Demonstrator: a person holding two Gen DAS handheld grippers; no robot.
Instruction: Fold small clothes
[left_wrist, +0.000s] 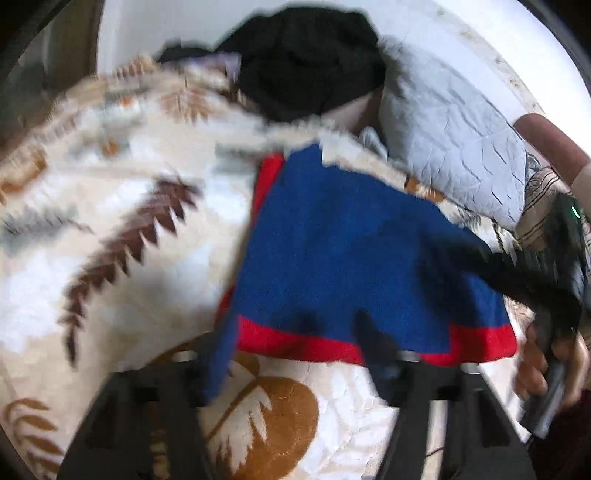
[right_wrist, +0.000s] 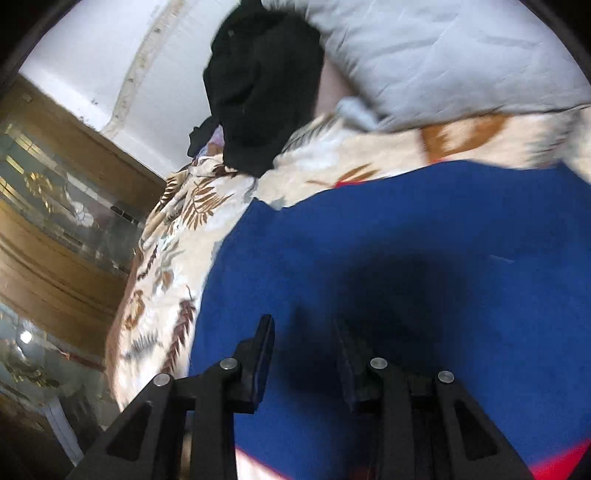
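A small blue garment with red trim (left_wrist: 354, 258) lies spread on a leaf-patterned bedspread (left_wrist: 122, 192). My left gripper (left_wrist: 295, 354) is at its near red hem, jaws wide apart; a blue flap hangs over the left finger (left_wrist: 218, 365), grip unclear through blur. In the right wrist view the blue garment (right_wrist: 406, 236) fills the middle. My right gripper (right_wrist: 306, 350) hovers over it with jaws apart and nothing between them. The right gripper also shows in the left wrist view (left_wrist: 546, 295), held by a hand at the garment's right edge.
A black heap of clothes (left_wrist: 310, 62) and a pale grey pillow (left_wrist: 450, 133) lie at the far side of the bed. A wooden cabinet with glass doors (right_wrist: 55, 206) stands left of the bed. A white wall (right_wrist: 110, 66) is behind.
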